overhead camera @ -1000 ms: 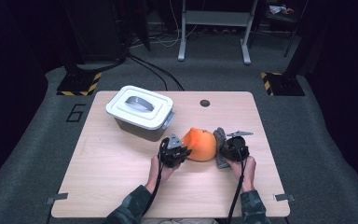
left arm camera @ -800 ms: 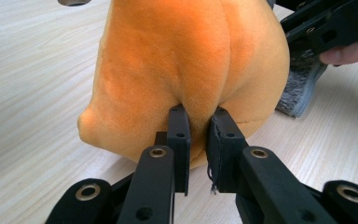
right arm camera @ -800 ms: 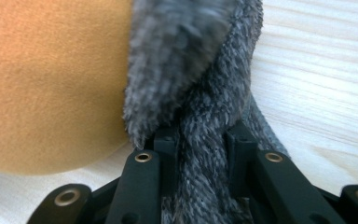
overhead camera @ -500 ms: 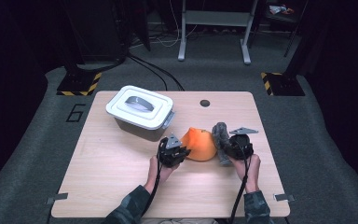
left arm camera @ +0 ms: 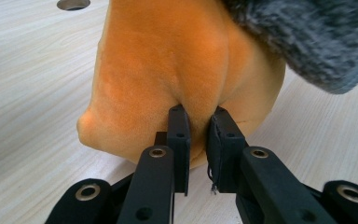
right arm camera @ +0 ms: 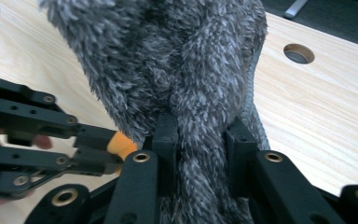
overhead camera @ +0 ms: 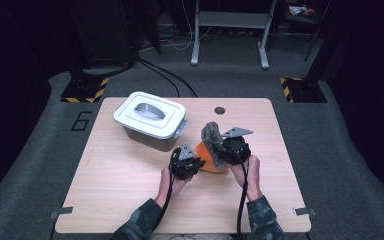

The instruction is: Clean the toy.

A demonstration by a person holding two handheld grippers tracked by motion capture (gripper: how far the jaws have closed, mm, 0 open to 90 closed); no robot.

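Fingers of my left gripper [left arm camera: 196, 140] pinch a fold of the orange plush [left arm camera: 168, 70] low on the wooden table [overhead camera: 120, 185], while my right gripper [right arm camera: 200, 140] clamps the grey furry piece [right arm camera: 168, 60], which rises above and just right of the orange. I count one orange plush, one grey piece, and one lidded white bin [overhead camera: 150, 119] off to the left.

Light wooden table [overhead camera: 130, 200], grey carpet floor [overhead camera: 340, 165]; dim room, hazard-striped bases [overhead camera: 86, 90]

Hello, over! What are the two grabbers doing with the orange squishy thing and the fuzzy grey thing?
Left gripper shut on orange plush. Right gripper shut on grey furry piece, held above the plush. White lidded bin close behind, not blocking.
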